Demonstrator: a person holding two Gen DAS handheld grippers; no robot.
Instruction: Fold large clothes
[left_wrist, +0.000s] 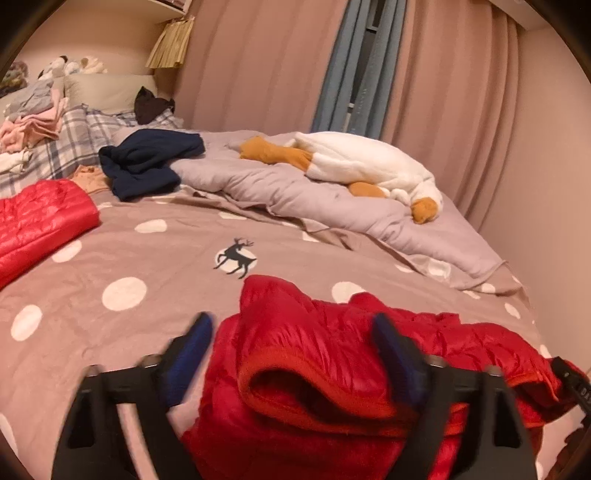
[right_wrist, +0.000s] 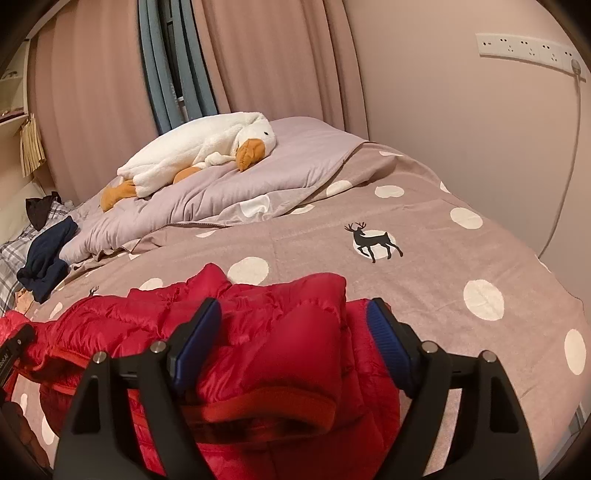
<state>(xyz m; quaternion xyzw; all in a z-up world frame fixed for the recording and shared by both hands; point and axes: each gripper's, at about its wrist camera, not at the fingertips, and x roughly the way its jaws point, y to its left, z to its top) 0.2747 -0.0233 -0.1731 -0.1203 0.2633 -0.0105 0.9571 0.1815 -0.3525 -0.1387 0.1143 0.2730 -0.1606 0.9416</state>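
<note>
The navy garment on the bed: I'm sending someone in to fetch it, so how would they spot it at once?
Start at the bed's polka-dot cover and look toward the pillow end with the plaid bedding. The navy garment lies crumpled there at the edge of the lilac duvet. It is the only dark blue heap, unlike the shiny red puffer jacket nearby.

Colour rundown: the puffy quilted down jacket (left_wrist: 332, 354) nearest the cameras is bright red with an orange-red lining at the collar. It lies on a taupe-brown bedspread (left_wrist: 147, 280) with big cream polka dots, a few carrying a black deer silhouette (right_wrist: 371, 242). Farther back there's a plain lilac-grey duvet (left_wrist: 280, 188), and on it a white plush goose (right_wrist: 199, 147) with an orange beak and feet. On the far left sit a crumpled navy garment (left_wrist: 147, 162), grey-and-white plaid bedding (left_wrist: 74, 140) and pale pink folded clothes (left_wrist: 29, 129). Curtains (left_wrist: 258, 62) are dusty pink beside a blue-grey one. Both grippers are black with blue pads (right_wrist: 199, 339).
</note>
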